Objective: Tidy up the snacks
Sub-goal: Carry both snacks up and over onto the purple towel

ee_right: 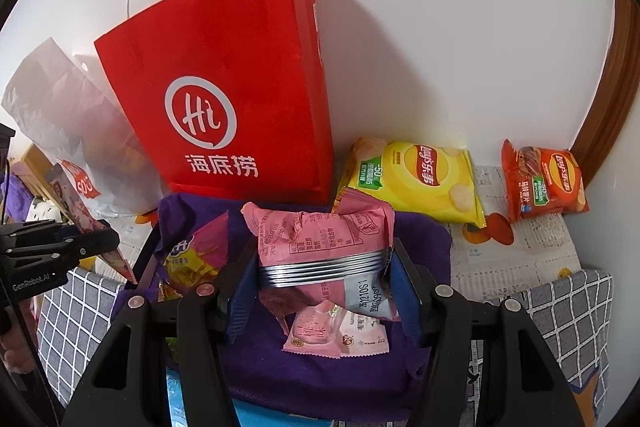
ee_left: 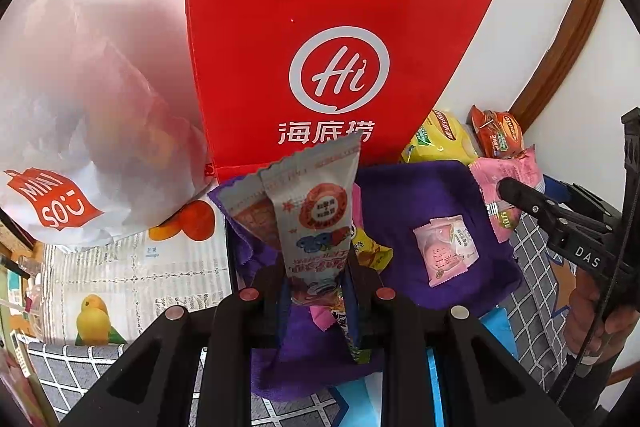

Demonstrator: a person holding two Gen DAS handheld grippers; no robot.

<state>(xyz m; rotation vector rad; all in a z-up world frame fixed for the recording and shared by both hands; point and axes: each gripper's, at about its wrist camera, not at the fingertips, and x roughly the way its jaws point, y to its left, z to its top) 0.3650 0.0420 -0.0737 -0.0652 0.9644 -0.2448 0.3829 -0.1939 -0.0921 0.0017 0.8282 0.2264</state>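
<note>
Left gripper [ee_left: 316, 291] pinching 1 grey snack packet [ee_left: 310, 211] upright; right gripper [ee_right: 324, 267] clamping 1 pink packet [ee_right: 320, 231] over purple cloth [ee_right: 340, 379]. 1 small pink packet [ee_right: 336, 335] lying there; 2 chip bags [ee_right: 416, 179], 2 carrier bags [ee_right: 224, 99] behind.

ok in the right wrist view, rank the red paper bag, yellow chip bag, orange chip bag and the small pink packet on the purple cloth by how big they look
1. red paper bag, by far
2. yellow chip bag
3. orange chip bag and small pink packet: they look about alike, and the packet lies much nearer the camera, so I won't rank them.
</note>
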